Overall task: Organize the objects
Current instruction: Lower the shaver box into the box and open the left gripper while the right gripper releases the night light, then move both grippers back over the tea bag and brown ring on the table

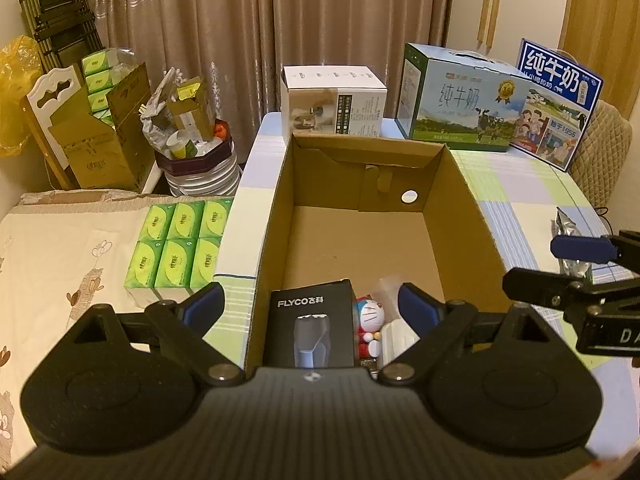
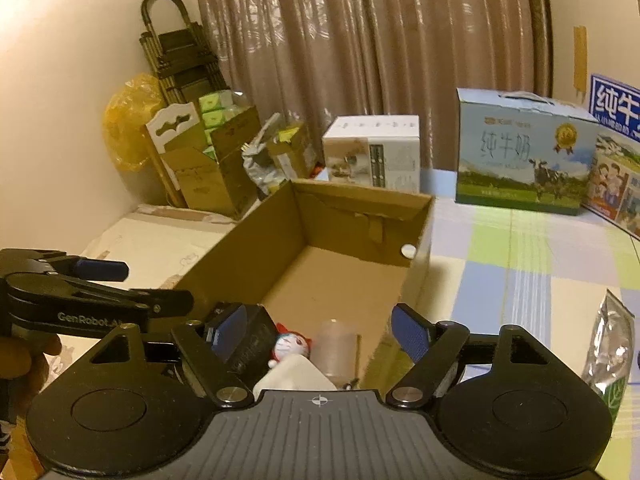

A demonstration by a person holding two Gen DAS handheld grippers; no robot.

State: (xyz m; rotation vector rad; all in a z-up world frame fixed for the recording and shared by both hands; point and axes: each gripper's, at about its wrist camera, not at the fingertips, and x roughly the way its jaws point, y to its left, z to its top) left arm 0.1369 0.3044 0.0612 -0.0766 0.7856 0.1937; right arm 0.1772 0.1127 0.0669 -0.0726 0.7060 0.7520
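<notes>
1. Two views — left wrist: left gripper (image 1: 310,306) fingers released above the cardboard box (image 1: 464,208) on the desk (image 1: 532,184); black FLYCO box (image 1: 312,324) and Doraemon toy (image 1: 370,316) lie inside.
2. Right wrist: right gripper (image 2: 318,330) fingers released — white object (image 2: 294,374) beneath, not gripped.

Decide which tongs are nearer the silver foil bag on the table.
Right. The right tongs are open over the cardboard box's near end, the foil bag just beside them. The left tongs, also open, are further from the bag, toward the box's far side.
</notes>
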